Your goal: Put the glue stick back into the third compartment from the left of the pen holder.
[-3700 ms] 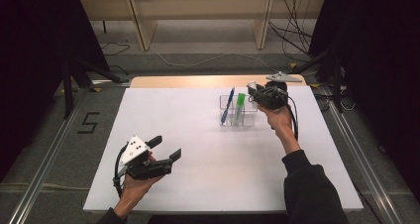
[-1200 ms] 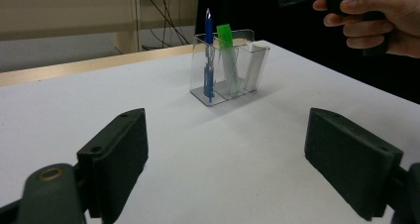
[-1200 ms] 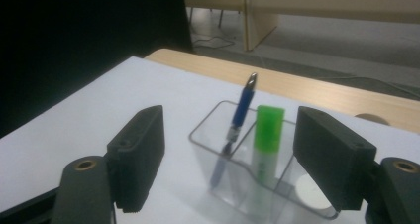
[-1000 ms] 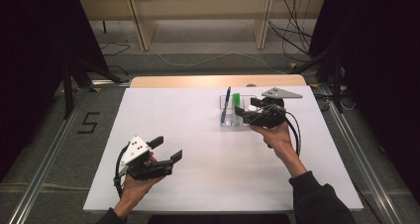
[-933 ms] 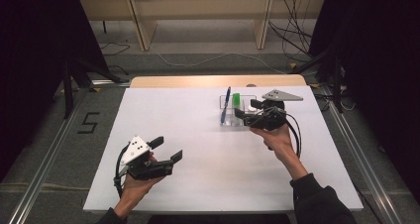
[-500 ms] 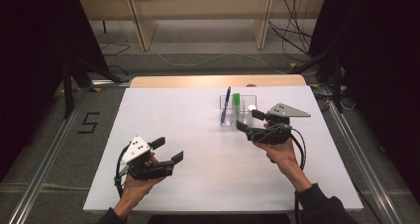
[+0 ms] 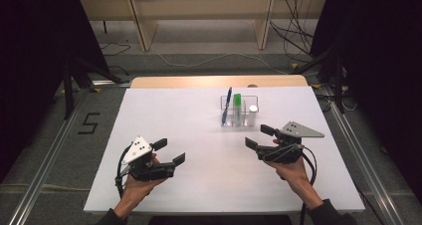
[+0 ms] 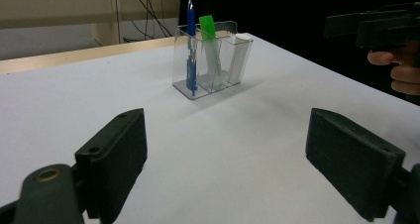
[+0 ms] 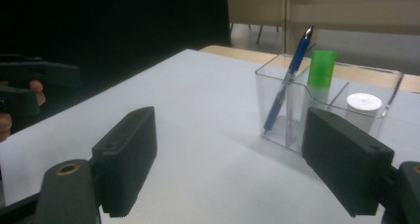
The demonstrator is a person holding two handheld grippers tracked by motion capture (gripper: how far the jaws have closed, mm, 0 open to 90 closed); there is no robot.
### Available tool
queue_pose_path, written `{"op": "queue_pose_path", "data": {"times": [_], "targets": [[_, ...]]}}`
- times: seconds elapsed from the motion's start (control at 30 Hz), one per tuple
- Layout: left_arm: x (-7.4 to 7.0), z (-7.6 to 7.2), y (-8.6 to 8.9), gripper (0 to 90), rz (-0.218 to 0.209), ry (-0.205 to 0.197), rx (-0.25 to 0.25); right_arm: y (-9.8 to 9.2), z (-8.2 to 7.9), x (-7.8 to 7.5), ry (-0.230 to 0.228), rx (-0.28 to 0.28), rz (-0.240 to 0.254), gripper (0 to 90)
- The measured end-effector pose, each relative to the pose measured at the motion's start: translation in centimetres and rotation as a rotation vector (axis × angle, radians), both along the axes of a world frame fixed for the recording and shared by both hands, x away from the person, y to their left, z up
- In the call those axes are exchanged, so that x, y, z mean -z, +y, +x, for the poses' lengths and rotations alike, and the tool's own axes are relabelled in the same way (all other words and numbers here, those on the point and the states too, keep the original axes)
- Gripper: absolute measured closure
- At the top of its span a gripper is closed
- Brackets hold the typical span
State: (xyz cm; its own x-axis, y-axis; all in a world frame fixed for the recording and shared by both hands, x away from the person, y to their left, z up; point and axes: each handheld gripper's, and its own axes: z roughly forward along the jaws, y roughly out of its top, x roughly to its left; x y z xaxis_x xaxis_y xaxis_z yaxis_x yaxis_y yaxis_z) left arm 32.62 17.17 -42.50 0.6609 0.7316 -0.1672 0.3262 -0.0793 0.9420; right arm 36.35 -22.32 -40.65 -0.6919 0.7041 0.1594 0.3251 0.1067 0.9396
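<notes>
Both grippers, left gripper (image 7: 168, 152) and right gripper (image 7: 260, 137), hover wide open and empty over the white table (image 7: 189, 115). Beyond them stands a clear holder (image 7: 239, 116) with 3 compartments: blue pen (image 7: 227, 104), green marker (image 7: 237, 107), white tube (image 7: 253, 114).

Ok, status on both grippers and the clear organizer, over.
Left gripper open, empty. Right gripper open, empty, just short of clear organizer. Blue pen, green marker, white tube standing inside. Nothing in between.
</notes>
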Motion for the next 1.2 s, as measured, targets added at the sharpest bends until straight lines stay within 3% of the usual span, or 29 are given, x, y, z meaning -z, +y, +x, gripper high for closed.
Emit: {"op": "queue_pose_path", "data": {"times": [0.2, 0.5, 1.2], "targets": [[0.0, 0.0, -0.1, 15.6, 0.007, 0.002, 0.015, -0.5, -1.2, 0.7, -0.007, 0.004, -0.025, 22.6], [0.1, 0.0, -0.2, 15.6, 0.013, 0.002, 0.027, -0.8, -2.5, 1.2, -0.010, -0.003, -0.026, 22.5], [0.1, -0.3, -0.7, 15.6, 0.019, 0.007, 0.060, -2.0, -4.2, 2.6, -0.008, 0.015, -0.061, 22.6]]}}
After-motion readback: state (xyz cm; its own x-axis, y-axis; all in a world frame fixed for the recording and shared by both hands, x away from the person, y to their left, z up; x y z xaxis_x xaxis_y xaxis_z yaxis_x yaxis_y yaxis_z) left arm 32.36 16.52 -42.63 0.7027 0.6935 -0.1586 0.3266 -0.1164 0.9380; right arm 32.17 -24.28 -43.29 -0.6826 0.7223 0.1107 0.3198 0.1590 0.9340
